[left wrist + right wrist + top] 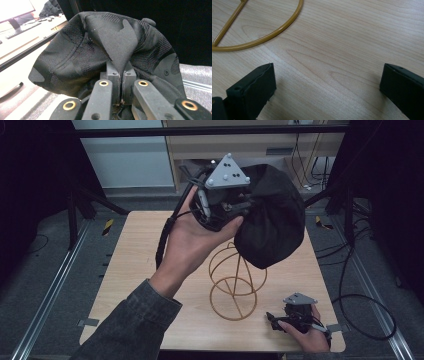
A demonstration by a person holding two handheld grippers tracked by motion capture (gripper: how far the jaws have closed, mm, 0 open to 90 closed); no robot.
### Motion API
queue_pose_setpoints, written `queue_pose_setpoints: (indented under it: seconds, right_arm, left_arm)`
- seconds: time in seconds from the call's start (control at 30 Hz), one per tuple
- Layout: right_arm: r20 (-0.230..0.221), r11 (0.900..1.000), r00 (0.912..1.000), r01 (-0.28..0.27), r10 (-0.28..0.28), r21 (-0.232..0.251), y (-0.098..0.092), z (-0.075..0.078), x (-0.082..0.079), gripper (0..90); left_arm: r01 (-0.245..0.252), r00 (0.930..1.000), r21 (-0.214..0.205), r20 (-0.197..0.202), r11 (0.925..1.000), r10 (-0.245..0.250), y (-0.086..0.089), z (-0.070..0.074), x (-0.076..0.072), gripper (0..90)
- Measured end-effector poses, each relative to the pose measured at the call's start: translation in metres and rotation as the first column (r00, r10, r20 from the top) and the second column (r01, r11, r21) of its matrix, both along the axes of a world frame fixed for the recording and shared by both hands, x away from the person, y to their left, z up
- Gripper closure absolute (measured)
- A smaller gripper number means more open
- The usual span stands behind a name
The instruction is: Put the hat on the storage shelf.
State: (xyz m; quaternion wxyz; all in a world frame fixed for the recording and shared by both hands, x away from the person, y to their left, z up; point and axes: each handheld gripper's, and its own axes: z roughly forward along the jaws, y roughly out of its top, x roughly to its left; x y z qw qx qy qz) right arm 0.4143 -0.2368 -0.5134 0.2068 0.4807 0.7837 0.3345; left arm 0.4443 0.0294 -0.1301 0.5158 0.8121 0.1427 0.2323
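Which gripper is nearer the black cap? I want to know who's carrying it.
Left. The left gripper is shut on a fold of the black cap, above the wire stand; the right gripper rests on the table, apart.

From above the person's side, the high view looks forward and down over the whole desk [140, 270]. The left gripper view rides close behind a black cap [100, 50], facing level toward the room. The right gripper view skims the desk, sharing the wire stand's [262, 37] base ring with the high view.
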Motion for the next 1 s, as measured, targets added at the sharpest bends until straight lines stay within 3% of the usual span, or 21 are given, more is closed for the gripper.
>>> queue_pose_setpoints:
  seconds: [0.5,1.0]
  right_arm:
    - [0.001,1.0000,1.0000,-0.001,0.001,-0.001,0.000,0.000,0.000,0.7]
    - [0.000,1.0000,1.0000,-0.001,0.001,0.000,0.000,0.000,0.000,0.7]
  left_arm:
    - [0.027,0.9996,0.034,-0.007,0.9990,-0.027,-0.016,-0.010,-0.005,87.7]
    - [0.026,0.9989,0.069,-0.041,0.9973,-0.023,-0.006,-0.028,-0.009,87.7]
